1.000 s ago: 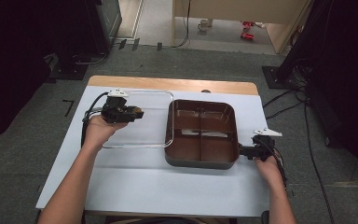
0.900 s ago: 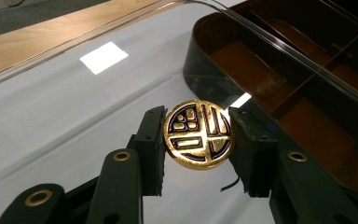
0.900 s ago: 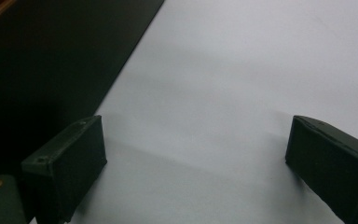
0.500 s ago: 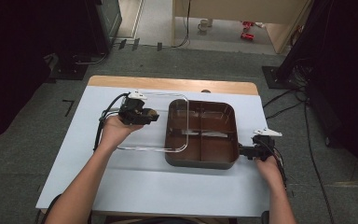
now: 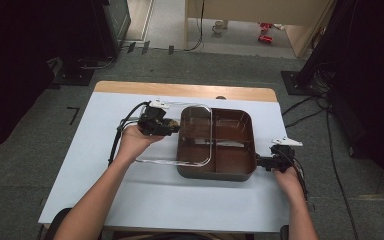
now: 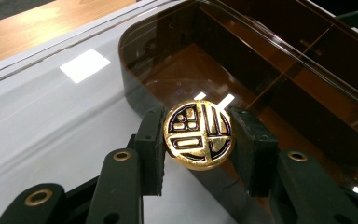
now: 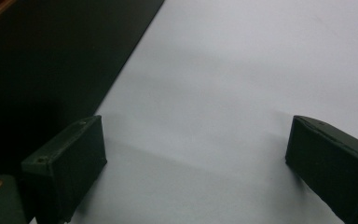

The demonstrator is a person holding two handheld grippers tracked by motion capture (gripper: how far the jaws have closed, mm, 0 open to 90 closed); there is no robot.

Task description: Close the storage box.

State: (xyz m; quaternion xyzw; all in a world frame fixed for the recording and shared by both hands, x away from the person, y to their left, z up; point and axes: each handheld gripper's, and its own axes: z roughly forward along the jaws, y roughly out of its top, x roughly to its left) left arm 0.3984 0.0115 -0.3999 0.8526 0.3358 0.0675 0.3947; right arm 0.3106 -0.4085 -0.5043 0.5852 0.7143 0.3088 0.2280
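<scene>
Since 1.0 s ago: left gripper (image 5: 172, 127), clamping lid knob (image 6: 199, 135), slid clear lid (image 5: 190, 135) rightward, partly over brown box (image 5: 240, 172), mid-frame. Right gripper (image 5: 260, 162) open, idle. Closing looks underway.

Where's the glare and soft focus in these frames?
Left gripper view: bright ceiling-light reflections on the clear lid and beside the gold knob; knob sharp, fingers near the bottom edge slightly soft. Right gripper view: even light, soft shadows on the table, box nearly black with little detail. High view: room dark around the table, the box readable.
</scene>
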